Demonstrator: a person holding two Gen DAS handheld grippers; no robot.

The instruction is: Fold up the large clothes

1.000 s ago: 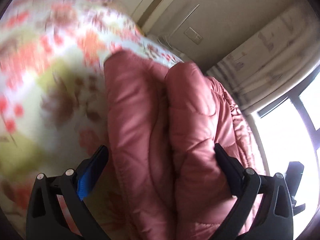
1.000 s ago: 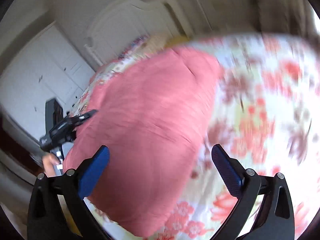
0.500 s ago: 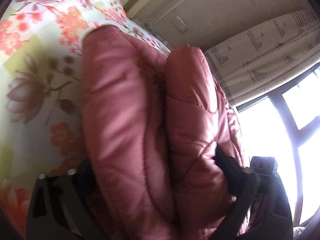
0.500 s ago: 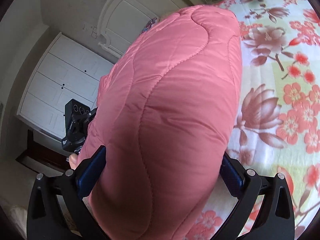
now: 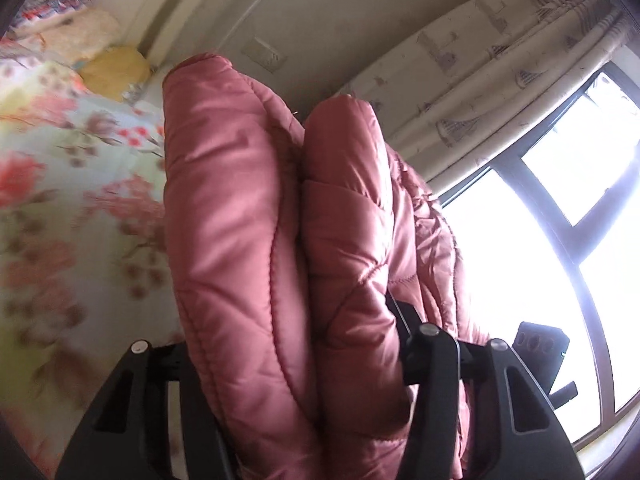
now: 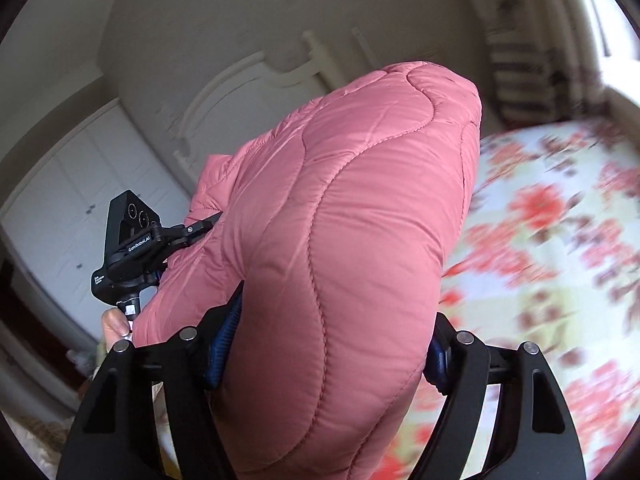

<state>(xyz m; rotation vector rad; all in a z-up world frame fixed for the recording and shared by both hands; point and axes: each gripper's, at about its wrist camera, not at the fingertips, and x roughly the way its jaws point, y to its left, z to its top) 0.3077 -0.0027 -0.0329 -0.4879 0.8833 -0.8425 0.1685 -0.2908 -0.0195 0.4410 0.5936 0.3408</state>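
Observation:
A pink quilted jacket point(image 5: 240, 200) is doubled into thick rolls that fill the left wrist view. My left gripper point(image 5: 292, 320) grips it from both sides, and its jaws are closing, with the padding bulging out around them. In the right wrist view the same jacket point(image 6: 360, 200) stands up between the blue pads point(image 6: 224, 340) of my right gripper point(image 6: 332, 340); these jaws are closing too and dent the fabric. The jacket hangs above the floral bed sheet point(image 6: 560, 240). The left gripper point(image 6: 132, 240) shows at the jacket's far edge, with a hand point(image 6: 114, 326) under it.
The bed point(image 5: 60, 200) with its flowered sheet lies left of the jacket, with pillows point(image 5: 112, 68) at its head. A curtain point(image 5: 500, 60) and a bright window point(image 5: 540, 240) are on the right. A white headboard point(image 6: 240, 92) and wardrobe doors point(image 6: 72, 200) stand behind.
Both pairs of jaws, wide apart a second ago, have closed in onto the jacket. The jacket has come up off the sheet, and both views have swung towards the walls.

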